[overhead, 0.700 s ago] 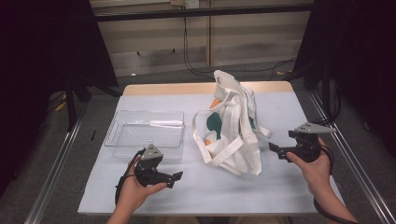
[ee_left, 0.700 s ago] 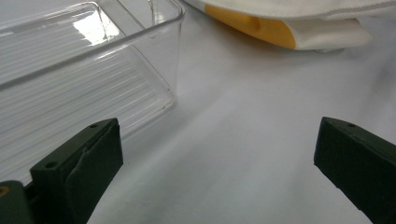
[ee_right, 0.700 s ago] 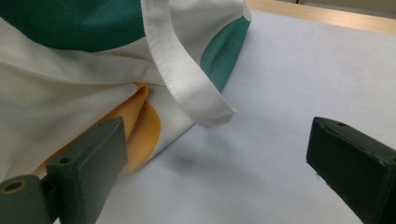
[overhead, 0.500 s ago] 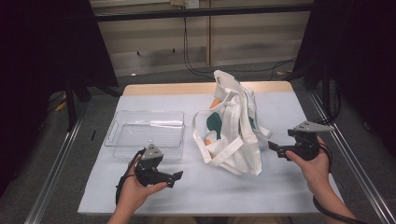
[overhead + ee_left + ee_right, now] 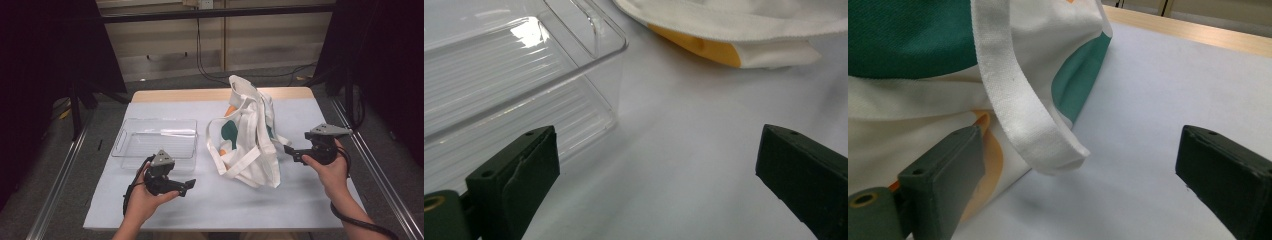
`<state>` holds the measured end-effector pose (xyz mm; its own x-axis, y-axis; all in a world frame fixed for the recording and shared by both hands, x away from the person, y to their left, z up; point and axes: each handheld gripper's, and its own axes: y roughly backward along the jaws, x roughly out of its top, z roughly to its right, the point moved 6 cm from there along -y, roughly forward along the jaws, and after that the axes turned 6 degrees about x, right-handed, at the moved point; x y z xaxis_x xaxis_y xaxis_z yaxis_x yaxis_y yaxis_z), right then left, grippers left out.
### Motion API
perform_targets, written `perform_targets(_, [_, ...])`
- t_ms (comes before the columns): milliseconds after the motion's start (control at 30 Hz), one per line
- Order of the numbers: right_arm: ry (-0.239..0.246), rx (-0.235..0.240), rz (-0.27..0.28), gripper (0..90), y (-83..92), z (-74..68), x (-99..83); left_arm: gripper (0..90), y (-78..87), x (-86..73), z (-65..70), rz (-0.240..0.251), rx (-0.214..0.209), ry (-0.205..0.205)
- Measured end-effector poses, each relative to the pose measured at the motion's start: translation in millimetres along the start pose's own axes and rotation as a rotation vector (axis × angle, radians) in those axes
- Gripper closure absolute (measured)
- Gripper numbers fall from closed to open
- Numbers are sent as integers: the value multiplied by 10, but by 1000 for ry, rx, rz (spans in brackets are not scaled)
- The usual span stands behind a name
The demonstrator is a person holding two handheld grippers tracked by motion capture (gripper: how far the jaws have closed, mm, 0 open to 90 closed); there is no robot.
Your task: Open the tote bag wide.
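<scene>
worktop (image 5: 310, 195): white-covered, carries all | white canvas tote bag with green and orange print (image 5: 250, 150): mid-worktop, just left of my right tongs (image 5: 289, 151), strap between their wide jaws, unpinched | clear ribbed plastic tray (image 5: 150, 135): beyond my left tongs (image 5: 189, 186), wide, empty

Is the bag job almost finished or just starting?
Just starting, it seems. Nothing looks done: the clear bin is empty. The right claw is open beside the tote bag, near a strap; the left claw is open, holding nothing. Everything is left.
</scene>
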<state>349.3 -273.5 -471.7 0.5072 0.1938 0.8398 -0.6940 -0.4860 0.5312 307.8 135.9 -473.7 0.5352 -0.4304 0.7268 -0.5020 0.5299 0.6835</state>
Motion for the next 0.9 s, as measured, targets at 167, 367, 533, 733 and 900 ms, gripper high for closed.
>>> perform_targets(167, [12,0,-11,56,-44,-9,10,41,13,118,27,26,-3,13])
perform_targets(367, [21,9,14,62,-68,-13,100,48,45,309,68,48,3,20])
perform_targets(533, [32,29,18,83,-96,-62,140,51,34,407,39,53,21,27])
perform_targets(733, [37,52,19,127,-152,-115,180,76,-11,555,32,61,28,17])
perform_targets(900, [41,66,16,176,-206,-141,201,83,-75,665,25,68,40,28])
